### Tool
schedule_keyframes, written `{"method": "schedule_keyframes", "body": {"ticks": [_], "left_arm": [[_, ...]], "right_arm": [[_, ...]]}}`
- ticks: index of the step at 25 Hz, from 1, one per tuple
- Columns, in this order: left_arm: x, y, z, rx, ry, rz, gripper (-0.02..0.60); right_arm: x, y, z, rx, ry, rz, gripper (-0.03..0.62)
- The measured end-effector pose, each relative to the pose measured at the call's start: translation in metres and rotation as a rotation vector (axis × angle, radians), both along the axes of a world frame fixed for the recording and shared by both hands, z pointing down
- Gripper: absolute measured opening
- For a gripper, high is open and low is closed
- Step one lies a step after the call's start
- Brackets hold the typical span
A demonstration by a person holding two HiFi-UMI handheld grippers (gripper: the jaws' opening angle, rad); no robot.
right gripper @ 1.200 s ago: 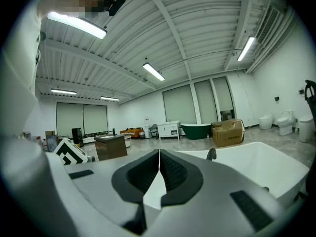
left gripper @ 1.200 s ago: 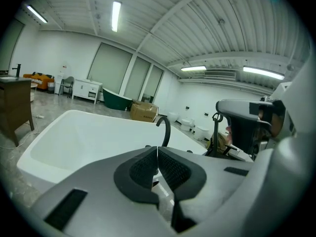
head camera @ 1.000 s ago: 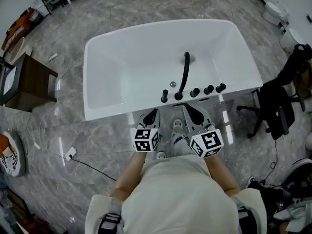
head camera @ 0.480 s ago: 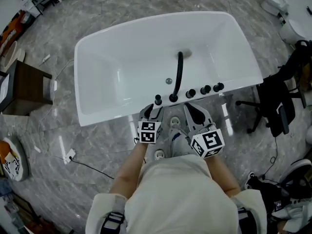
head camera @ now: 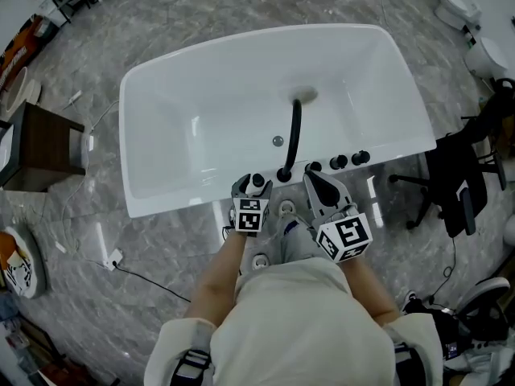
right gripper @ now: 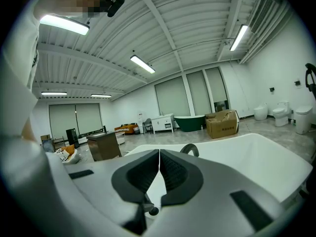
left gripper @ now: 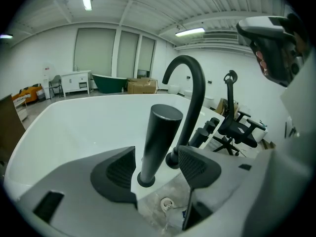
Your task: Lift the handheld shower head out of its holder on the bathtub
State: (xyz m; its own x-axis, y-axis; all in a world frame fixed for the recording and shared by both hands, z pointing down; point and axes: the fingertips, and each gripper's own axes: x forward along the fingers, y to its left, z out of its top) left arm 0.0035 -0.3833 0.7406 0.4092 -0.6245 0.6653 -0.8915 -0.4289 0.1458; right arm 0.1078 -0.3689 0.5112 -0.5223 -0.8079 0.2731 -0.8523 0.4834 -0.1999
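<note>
The big white bathtub (head camera: 185,103) sits on a shiny grey stone floor (head camera: 161,244). The thing to lift, a black stick-shaped shower head (left gripper: 159,137), stands a bit tilted in its small black ring holder (left gripper: 145,180) on the near rim of the tub. That rim looks hard and slippery, so I think a gripper that comes down too low could bump or scrape it. The tall black curved tap (left gripper: 195,83) stands just beside the shower head, and a jaw could knock it while closing. The left gripper (left gripper: 157,162) has just been opening its jaws. They are now spread wide with the shower head between them, and the pads do not touch it yet. If they close off to one side, the round stick may slip or twist away. If it is pulled sideways and not along its lean, it may get stuck in the ring. A hose may drag under it, but I cannot see one. The right gripper (right gripper: 159,157) has its jaws pressed together with nothing in them. The tub is glossy, with smooth sloping walls. The tap is a dull black tube bent like a hook. The gripper pads are dark and ribbed. The shower head is smooth, flat on top, and wider at the top than at the bottom. The little black knobs (head camera: 338,161) are short and round.
</note>
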Motion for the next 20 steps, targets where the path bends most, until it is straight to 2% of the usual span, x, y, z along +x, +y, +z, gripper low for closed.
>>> {"method": "schedule_keyframes", "body": {"ticks": [2, 9, 15, 20], "left_arm": [[0.000, -0.004, 0.006, -0.012, -0.012, -0.017, 0.269], [-0.003, -0.008, 0.015, -0.034, -0.060, -0.013, 0.149], [-0.009, -0.006, 0.011, -0.043, -0.088, -0.013, 0.141], [-0.010, -0.004, -0.007, 0.004, -0.060, -0.028, 0.141]], "right_arm": [[0.006, -0.007, 0.001, -0.005, 0.002, -0.001, 0.021], [0.013, -0.024, 0.001, -0.009, 0.000, 0.000, 0.020], [0.008, -0.024, -0.001, -0.008, 0.000, -0.014, 0.021], [0.002, -0.018, -0.005, 0.000, -0.003, -0.027, 0.020]]}}
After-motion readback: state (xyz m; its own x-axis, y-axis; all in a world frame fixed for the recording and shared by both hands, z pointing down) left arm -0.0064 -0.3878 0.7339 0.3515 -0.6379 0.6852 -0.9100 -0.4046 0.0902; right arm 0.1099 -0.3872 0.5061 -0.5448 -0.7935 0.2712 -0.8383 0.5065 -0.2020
